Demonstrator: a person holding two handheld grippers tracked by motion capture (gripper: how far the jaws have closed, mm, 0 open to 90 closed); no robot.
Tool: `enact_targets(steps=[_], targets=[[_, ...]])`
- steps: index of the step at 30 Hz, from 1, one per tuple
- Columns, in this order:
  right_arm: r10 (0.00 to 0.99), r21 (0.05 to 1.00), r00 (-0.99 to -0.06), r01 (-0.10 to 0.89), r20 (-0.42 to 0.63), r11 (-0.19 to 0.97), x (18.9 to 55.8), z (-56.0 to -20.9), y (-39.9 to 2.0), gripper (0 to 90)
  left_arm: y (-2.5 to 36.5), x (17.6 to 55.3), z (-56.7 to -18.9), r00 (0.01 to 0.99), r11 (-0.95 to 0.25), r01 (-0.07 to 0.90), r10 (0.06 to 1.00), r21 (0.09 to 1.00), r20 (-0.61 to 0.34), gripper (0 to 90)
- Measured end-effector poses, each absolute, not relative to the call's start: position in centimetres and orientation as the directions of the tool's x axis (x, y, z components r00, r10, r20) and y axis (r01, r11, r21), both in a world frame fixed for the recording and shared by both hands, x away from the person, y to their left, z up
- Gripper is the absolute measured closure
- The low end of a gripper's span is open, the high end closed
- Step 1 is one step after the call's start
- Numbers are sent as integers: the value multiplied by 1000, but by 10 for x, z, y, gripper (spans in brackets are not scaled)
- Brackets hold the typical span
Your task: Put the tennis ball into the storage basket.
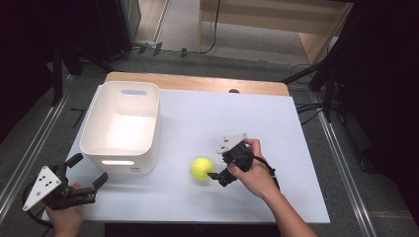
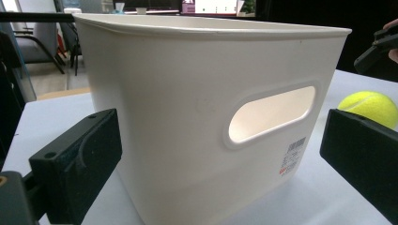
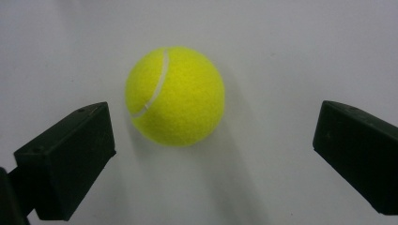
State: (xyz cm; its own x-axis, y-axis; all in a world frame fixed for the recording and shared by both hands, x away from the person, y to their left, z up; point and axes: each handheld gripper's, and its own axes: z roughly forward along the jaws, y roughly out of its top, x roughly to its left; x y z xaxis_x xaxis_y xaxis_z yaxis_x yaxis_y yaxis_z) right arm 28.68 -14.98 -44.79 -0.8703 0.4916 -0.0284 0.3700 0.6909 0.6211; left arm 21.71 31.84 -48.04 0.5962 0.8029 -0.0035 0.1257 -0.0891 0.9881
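I keep the right gripper wide apart w/ jaws each side of the tennis ball, on the table near the bin, ready for grasping; left gripper waits released, empty, beside the bin.

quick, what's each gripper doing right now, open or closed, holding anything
Left gripper: open, holding nothing, jaws facing the white bin.
Right gripper: open, holding nothing, jaws spread just short of the tennis ball.

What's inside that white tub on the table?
From the high view, the white tub looks empty: its bare floor and inner walls show. The strip just inside its near wall is hidden. The tennis ball lies outside on the table, by the right gripper.
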Motion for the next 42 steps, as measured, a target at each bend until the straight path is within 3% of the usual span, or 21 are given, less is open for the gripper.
enact_targets(steps=[19, 21, 34, 37, 42], targets=[[444, 566, -896, 363, -6, 740, 293, -456, -128, 0, 318, 218, -480, 596, -91, 127, 803, 988, -3, 0], [447, 559, -894, 366, -8, 744, 294, -457, -126, 40, 319, 217, -480, 594, -86, 128, 805, 988, -7, 0], [421, 530, -907, 362, 11, 767, 297, -466, -115, 51, 319, 217, -480, 596, -83, 127, 803, 988, -9, 0], [425, 525, -905, 367, 10, 768, 297, -467, -112, 107, 319, 217, -480, 596, -83, 127, 803, 988, -10, 0], [423, 511, -906, 373, 21, 774, 299, -471, -107, 115, 319, 217, -480, 597, -83, 127, 803, 988, -9, 0]])
